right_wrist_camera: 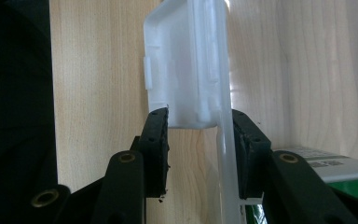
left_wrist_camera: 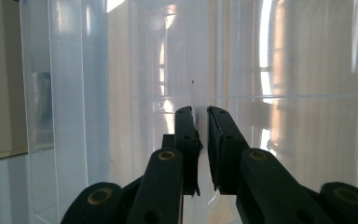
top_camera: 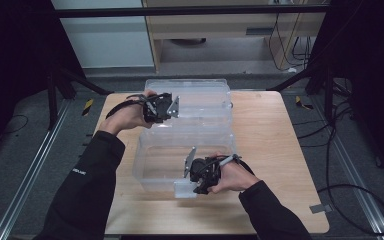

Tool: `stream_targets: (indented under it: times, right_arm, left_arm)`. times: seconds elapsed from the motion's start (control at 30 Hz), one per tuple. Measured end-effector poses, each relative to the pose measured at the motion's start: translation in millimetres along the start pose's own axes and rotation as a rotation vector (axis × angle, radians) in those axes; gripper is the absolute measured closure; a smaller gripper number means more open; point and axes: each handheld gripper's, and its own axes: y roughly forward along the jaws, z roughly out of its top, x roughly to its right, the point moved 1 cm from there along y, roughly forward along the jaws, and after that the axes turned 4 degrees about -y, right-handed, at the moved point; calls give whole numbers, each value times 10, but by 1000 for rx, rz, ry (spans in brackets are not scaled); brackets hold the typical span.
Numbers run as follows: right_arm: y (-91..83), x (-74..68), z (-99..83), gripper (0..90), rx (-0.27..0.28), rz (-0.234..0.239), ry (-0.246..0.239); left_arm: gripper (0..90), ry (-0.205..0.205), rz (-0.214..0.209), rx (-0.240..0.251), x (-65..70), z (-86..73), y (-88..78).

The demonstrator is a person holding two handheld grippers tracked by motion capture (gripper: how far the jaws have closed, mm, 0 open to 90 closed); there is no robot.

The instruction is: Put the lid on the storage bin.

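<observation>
Two clear plastic bins stand on the wooden table (top_camera: pixel 272 150), one behind the other. My left gripper (top_camera: pixel 176 106) is at the left rim of the far bin (top_camera: pixel 200 95). In the left gripper view its jaws (left_wrist_camera: pixel 201 112) stand almost together, with the bin's thin clear wall (left_wrist_camera: pixel 192 70) pinched between them. My right gripper (top_camera: pixel 192 187) is at the front rim of the near bin (top_camera: pixel 141 155). It is shut across the bin's white latch (right_wrist_camera: pixel 186 60) and the clear wall (right_wrist_camera: pixel 226 154) beside it.
A white and green label (right_wrist_camera: pixel 338 170) shows at the right behind the clear wall. Bare wood lies to the right of the bins. Black frame struts (top_camera: pixel 300 77) and cables (top_camera: pixel 350 195) lie on the floor around the table.
</observation>
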Motion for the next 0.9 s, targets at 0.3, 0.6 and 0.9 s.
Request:
stream_targets:
  times: [0.3, 0.6, 0.9]
  right_arm:
    - [0, -13, 6, 621, -11, -2, 2]
    - [5, -17, 9, 623, -11, 2, 5]
    - [5, -22, 4, 623, -14, -3, 9]
  left_arm:
    - [836, -4, -15, 25, 29, 16, -62]
    - [839, 9, -11, 34, 101, 34, -156]
    - [842, 5, -3, 60, 206, 35, -247]
